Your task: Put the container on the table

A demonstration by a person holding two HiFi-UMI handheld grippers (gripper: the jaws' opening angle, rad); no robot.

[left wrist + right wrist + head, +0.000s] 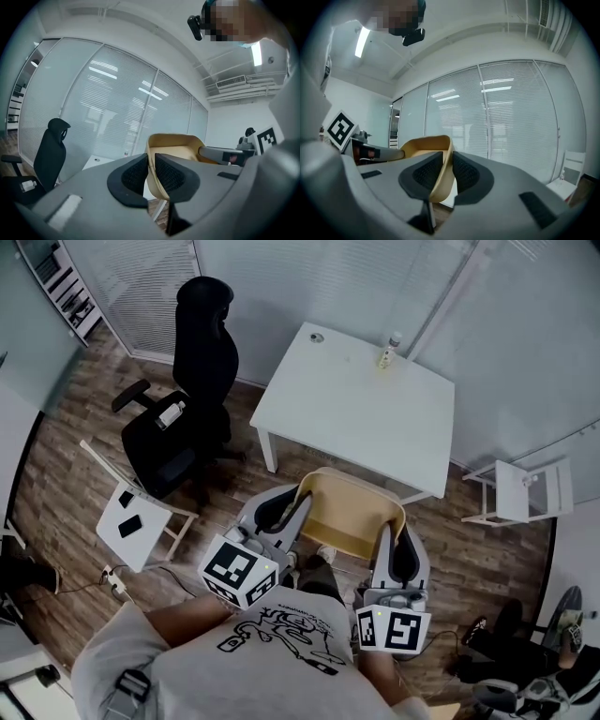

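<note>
A tan, open-topped container [349,514] hangs in the air between both grippers, just short of the white table [356,409]. My left gripper [289,507] is shut on the container's left wall [154,176], whose rim runs between the black pads [133,176]. My right gripper [394,549] is shut on the right wall [443,173] in the same way. The container looks empty inside [180,145]. Part of its underside is hidden by my arms and body.
A small bottle [387,351] stands at the table's far edge. A black office chair [183,418] is left of the table, with a white stool [136,521] nearer me. A white chair [525,488] stands at the right. Glass walls with blinds [511,117] lie ahead.
</note>
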